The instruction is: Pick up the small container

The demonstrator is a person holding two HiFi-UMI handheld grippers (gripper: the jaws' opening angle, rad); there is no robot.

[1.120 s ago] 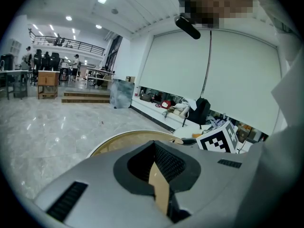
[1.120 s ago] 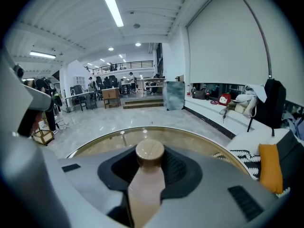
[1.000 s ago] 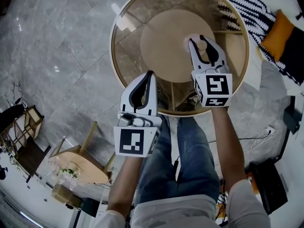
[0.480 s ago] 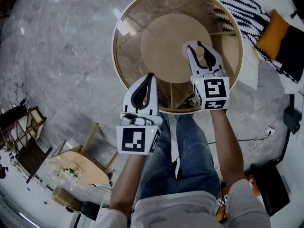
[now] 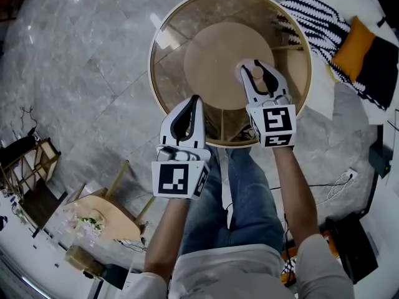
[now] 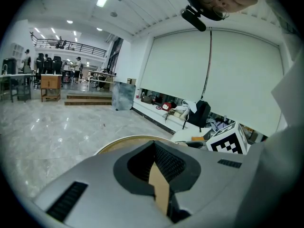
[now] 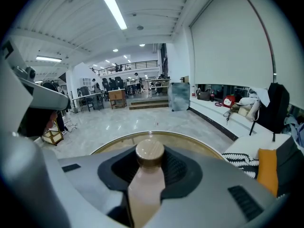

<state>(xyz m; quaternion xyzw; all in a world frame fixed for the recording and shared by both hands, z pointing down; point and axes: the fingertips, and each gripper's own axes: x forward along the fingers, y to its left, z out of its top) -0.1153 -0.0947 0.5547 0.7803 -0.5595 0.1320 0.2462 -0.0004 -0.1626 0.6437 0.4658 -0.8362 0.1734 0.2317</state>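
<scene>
On the left, grey marble floor fills the head view, with a small wooden stand low in the corner. The left gripper hangs over the near rim of the round glass-topped table, its jaws pressed together with nothing between them, its marker cube toward the person. It sits where it was a second ago relative to that rim. Under the glass lies a round beige shelf. Further right, the right gripper is above the glass with the small container clamped between its jaws. The right gripper view shows the pale pinkish body filling the gap and the round wooden lid standing up between the dark pads. Compared with a second ago, this gripper and the container have drawn back together from near the middle of the table toward the person's edge, the grip unchanged. Whether the container's base touches the glass cannot be told. The person's jeans show below the table. At the far right a black-and-white striped textile and an orange cushion lie beside the table.
</scene>
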